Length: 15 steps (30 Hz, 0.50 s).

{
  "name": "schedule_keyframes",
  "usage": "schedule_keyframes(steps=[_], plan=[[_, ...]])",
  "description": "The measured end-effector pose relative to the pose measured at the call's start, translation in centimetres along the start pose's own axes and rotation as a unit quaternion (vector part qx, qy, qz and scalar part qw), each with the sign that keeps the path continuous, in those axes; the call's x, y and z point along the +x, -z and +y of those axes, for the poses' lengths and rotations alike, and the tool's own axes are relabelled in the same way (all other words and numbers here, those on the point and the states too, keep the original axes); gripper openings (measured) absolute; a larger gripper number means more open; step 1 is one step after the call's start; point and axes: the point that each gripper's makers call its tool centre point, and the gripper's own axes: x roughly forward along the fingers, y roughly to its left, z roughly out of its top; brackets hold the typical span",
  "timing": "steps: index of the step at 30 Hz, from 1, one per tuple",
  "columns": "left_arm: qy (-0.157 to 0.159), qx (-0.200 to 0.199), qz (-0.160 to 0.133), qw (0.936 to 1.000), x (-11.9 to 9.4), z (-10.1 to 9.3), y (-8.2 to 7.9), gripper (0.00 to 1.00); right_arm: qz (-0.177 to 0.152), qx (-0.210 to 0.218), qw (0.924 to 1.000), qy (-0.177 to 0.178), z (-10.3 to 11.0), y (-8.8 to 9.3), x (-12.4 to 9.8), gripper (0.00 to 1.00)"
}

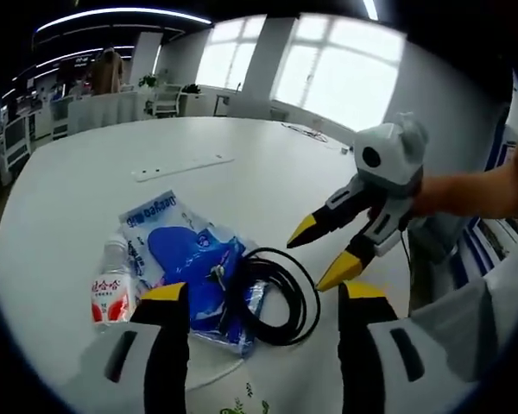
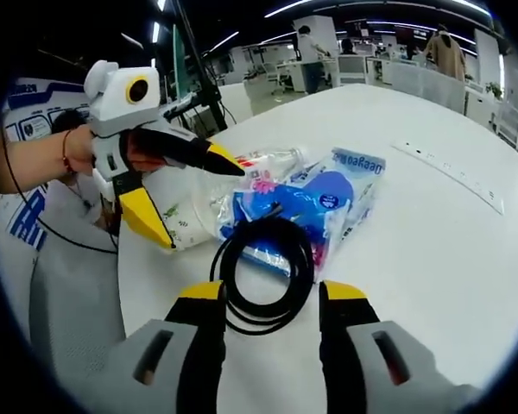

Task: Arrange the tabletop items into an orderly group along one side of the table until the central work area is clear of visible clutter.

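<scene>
A coil of black cable (image 1: 309, 302) lies on the white round table (image 1: 86, 190), partly over a blue plastic package (image 1: 186, 254). A small water bottle with a red label (image 1: 112, 289) lies against the package's left side. My left gripper (image 1: 265, 293) is open, its jaws on either side of the coil. My right gripper (image 1: 315, 259) comes in from the right, open, with its tips just above the coil's edge. In the right gripper view, my right gripper (image 2: 274, 293) stands open in front of the coil (image 2: 304, 267), package (image 2: 324, 198) and bottle (image 2: 272, 159). The left gripper (image 2: 198, 203) is open above them.
A long white power strip (image 1: 183, 166) lies farther out on the table (image 2: 432, 250). A white bag with green print (image 2: 190, 216) sits under the pile by the table edge. Desks, chairs and people stand in the background, beyond the table.
</scene>
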Motion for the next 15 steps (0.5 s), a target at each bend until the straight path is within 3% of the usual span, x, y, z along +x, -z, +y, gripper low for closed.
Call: schedule_keyframes(steps=[7,15], plan=[[-0.009,0.024,0.026,0.9993,1.3,0.1,0.7,0.6,0.01,0.011,0.9997,0.017,-0.8,0.5,0.6,0.32],[-0.02,0.025,0.046,0.9985,2.4,0.5,1.2,0.49,0.023,0.026,0.999,0.029,-1.2,1.3,1.2,0.26]])
